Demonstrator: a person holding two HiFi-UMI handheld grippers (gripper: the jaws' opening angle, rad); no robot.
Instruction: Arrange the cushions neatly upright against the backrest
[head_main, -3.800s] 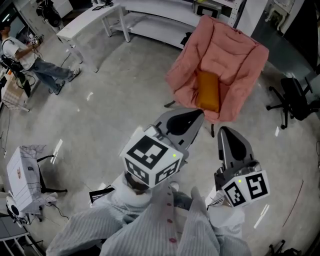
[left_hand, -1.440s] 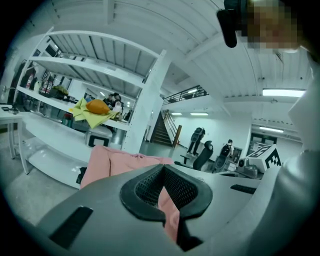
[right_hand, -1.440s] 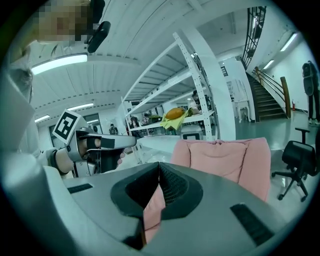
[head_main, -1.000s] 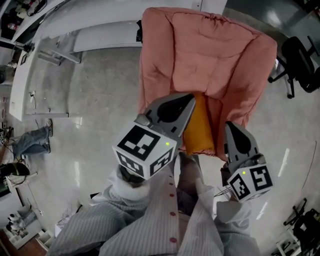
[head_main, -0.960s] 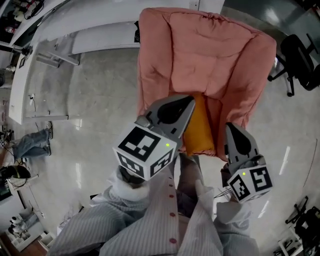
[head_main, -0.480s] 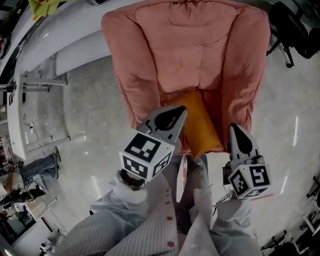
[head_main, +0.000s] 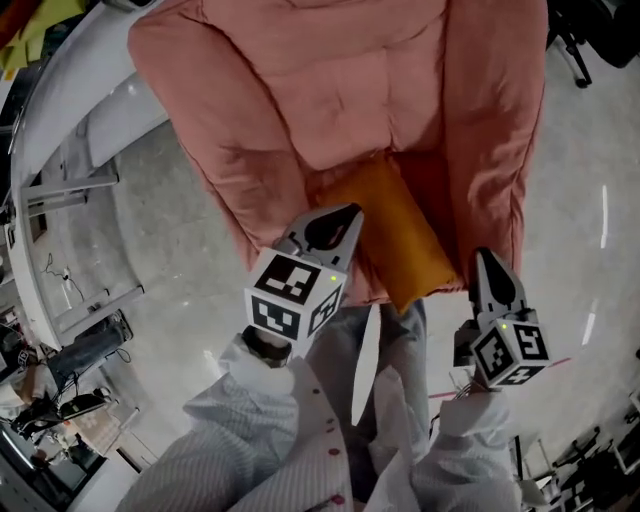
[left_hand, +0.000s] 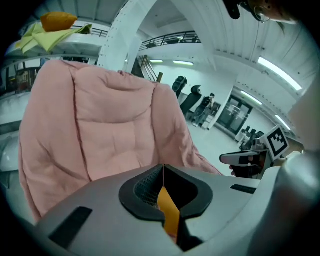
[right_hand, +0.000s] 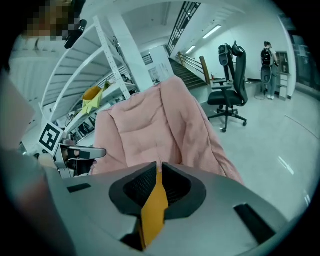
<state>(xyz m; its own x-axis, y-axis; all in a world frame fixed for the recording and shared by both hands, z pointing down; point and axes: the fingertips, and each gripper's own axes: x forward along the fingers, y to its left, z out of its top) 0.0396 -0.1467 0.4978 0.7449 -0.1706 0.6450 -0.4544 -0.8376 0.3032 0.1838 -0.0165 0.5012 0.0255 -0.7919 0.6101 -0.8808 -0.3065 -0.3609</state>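
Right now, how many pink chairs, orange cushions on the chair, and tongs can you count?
Pink chair: 1
Orange cushion: 1
Tongs: 2, the left tongs and the right tongs
Total: 4

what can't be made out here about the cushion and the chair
- Orange cushion: in the head view, its left edge is partly behind the left gripper. The gripper views show only a sliver past their shut jaws.
- Pink chair: backrest top cut by the head view's top edge; legs hidden beneath its padding.
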